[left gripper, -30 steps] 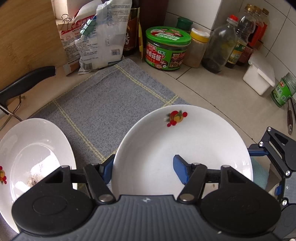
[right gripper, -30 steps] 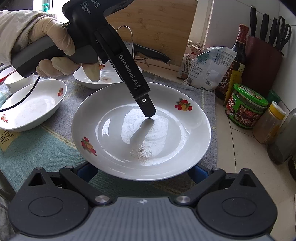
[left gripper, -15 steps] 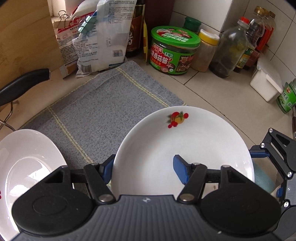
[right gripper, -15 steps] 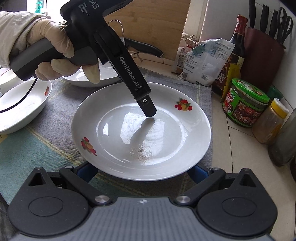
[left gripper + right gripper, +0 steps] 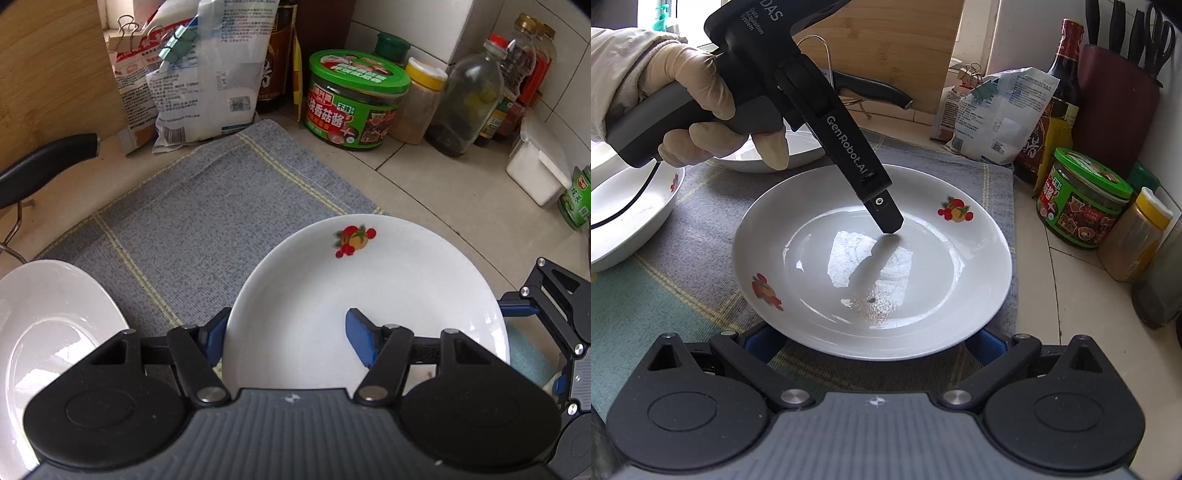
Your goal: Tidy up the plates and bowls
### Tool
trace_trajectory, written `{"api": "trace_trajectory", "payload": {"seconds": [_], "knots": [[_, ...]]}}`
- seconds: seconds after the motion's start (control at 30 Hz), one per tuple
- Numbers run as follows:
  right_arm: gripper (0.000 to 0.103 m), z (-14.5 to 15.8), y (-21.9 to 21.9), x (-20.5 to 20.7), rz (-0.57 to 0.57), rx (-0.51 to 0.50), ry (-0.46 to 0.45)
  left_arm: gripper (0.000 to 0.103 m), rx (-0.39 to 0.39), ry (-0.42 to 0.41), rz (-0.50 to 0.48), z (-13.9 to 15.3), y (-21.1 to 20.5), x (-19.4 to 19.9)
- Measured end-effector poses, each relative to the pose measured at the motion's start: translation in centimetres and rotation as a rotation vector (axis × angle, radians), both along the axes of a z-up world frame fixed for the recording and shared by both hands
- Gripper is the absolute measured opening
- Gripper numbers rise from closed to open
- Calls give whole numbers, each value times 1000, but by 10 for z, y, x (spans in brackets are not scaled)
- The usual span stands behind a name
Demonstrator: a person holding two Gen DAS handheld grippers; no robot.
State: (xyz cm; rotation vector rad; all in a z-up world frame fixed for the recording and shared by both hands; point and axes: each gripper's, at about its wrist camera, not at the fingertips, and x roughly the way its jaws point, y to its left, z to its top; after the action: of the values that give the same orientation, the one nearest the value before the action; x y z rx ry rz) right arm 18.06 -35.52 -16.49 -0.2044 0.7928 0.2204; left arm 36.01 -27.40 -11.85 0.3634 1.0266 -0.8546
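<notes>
The left gripper [image 5: 286, 338] pinches the rim of a shallow white ceramic plate with fruit decals [image 5: 369, 295] — one blue pad inside, one under the edge — above the grey woven mat [image 5: 207, 229]. The right gripper's [image 5: 875, 339] blue pads sit mostly hidden beneath the plate's near rim; its grip cannot be judged.

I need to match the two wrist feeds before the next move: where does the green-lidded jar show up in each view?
Left wrist: green-lidded jar sits upper centre, at the back of the counter, beyond the grey mat.
Right wrist: same jar at the right edge, middle height, right of the plate.
Shared landmark: the yellow-capped spice jar right beside it in both.
</notes>
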Motion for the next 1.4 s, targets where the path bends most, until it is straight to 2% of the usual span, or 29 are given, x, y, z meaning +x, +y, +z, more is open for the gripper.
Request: {"api": "trace_trajectory", "payload": {"seconds": [0.17,0.27,0.33,0.43,0.6,0.8,1.03,1.23,1.4], "knots": [[103,-1,0,1,-8,7,2,66,-7,-2,-6,0,0,0],[103,-3,0,2,-11,6,13,77,-29,7,-23,0,1,-1],[103,-3,0,1,-11,1,10,84,-16,-16,-25,0,1,-3],[103,-3,1,-2,-18,-13,1,85,-10,-42,-16,3,6,-5],[103,-3,-3,-9,-61,16,18,88,-44,-66,17,18,24,-13],[103,-2,4,-23,-108,18,37,94,-81,-151,49,46,47,-46],[103,-1,15,-40,-160,48,51,96,-96,-238,112,66,73,-97],[103,5,26,-57,-126,59,47,96,-103,-252,196,69,100,-141],[103,7,44,-68,-47,64,45,96,-74,-265,279,64,128,-172]]}}
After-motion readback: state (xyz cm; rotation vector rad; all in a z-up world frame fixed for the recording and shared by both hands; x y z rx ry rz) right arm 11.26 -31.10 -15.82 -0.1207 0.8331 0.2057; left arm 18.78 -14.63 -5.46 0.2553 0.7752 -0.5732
